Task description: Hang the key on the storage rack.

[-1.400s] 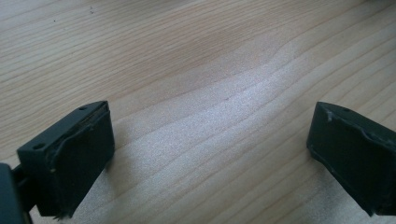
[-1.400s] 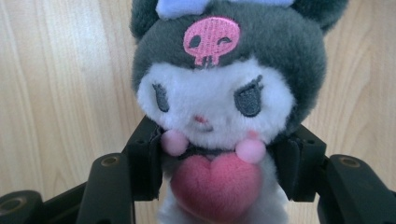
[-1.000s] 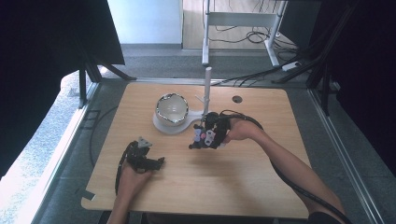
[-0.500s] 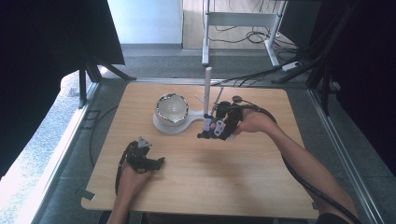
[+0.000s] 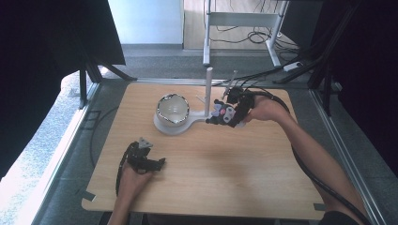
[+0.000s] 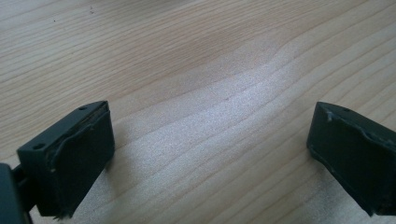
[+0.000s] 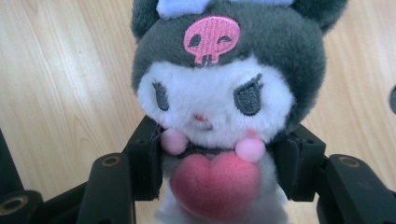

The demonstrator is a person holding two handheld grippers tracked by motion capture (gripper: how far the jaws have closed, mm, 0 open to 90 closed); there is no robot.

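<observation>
Plush toy (image 5: 223,112) gripped by the right gripper (image 5: 232,111) above the wooden table (image 5: 225,173), beside the white stand (image 5: 208,89).

High view: pale wood tabletop on a grey floor, cables behind; bowl (image 5: 172,108) on the stand's base; left gripper (image 5: 145,161) rests near the front edge. Left gripper view: jaws wide apart over bare wood grain, holding nothing. Right gripper view: jaws clamp the plush toy (image 7: 219,107) at its body; pink skull embroidered on its dark hood; no readable writing.
</observation>
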